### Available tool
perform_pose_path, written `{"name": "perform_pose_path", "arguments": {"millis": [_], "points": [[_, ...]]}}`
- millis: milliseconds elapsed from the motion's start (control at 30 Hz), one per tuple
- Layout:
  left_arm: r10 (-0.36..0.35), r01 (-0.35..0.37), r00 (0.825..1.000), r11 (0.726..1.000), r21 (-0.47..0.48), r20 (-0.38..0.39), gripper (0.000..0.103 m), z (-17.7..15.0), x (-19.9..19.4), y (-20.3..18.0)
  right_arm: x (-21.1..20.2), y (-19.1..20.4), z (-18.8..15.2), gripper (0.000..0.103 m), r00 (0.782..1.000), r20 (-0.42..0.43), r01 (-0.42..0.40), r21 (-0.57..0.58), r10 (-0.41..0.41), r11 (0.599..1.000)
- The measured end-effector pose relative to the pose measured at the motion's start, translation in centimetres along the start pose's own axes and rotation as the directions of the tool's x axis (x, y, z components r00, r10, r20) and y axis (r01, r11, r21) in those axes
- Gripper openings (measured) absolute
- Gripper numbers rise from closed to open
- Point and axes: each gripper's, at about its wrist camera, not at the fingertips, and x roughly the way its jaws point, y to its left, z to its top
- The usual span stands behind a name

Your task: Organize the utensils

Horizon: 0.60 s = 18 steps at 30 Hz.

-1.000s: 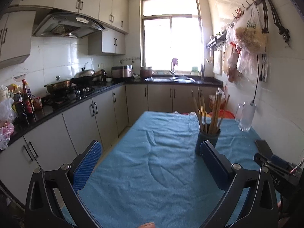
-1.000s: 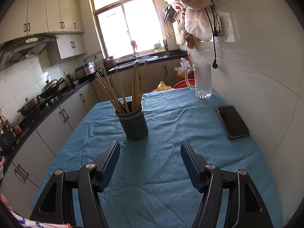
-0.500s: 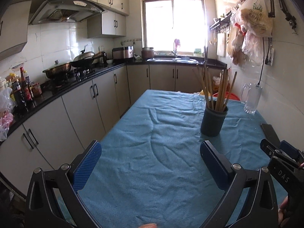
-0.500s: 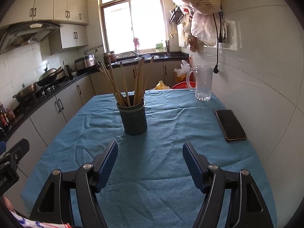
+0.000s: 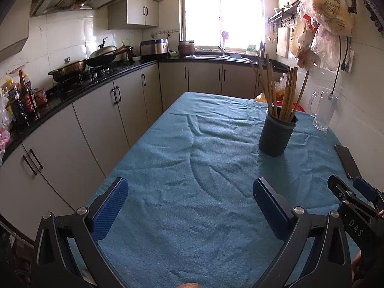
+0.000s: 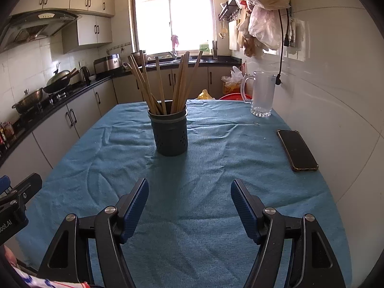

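— Left wrist view: where from the left claw (image 5: 190, 206)?
— Spread wide, pinching nothing, hovering low over the blue cloth on the desk (image 5: 168, 158). Dark holder (image 5: 276, 135) ahead and off to the right, well apart, with the chopsticks (image 5: 285, 93) standing in it, long axes near upright and fanned outward. Right claw (image 5: 355, 192) poking in at the lower right edge.
— Anything beside the holder?
— Glass mug (image 5: 322, 110) farther back by the wall; phone (image 5: 348, 160) flat near the right edge. Nothing between claw and holder but wrinkled cloth.
— Right wrist view?
— Right claw (image 6: 189, 206) likewise spread and empty. Holder (image 6: 170, 132) almost straight ahead, a touch left of centre, near rather than touching; chopsticks (image 6: 165, 84) leaning apart in two bunches. Probably the nearer, better-lined hand for a reach.
— Obstacles there?
— Mug (image 6: 261, 94) and phone (image 6: 297, 150) off to the right, clear of the line. Leaning tips likely to meet a level approach first.
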Motion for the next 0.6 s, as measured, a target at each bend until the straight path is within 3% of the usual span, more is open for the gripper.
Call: {"name": "perform_pose_path", "arguments": {"millis": [600], "points": [[-0.001,0.001,1.000,1.000,0.011,-0.032,0.103,-0.3,1.2,-0.4,0.9,0.3,-0.6,0.076,1.000,-0.016,0.010,-0.001,-0.010,1.000]]}}
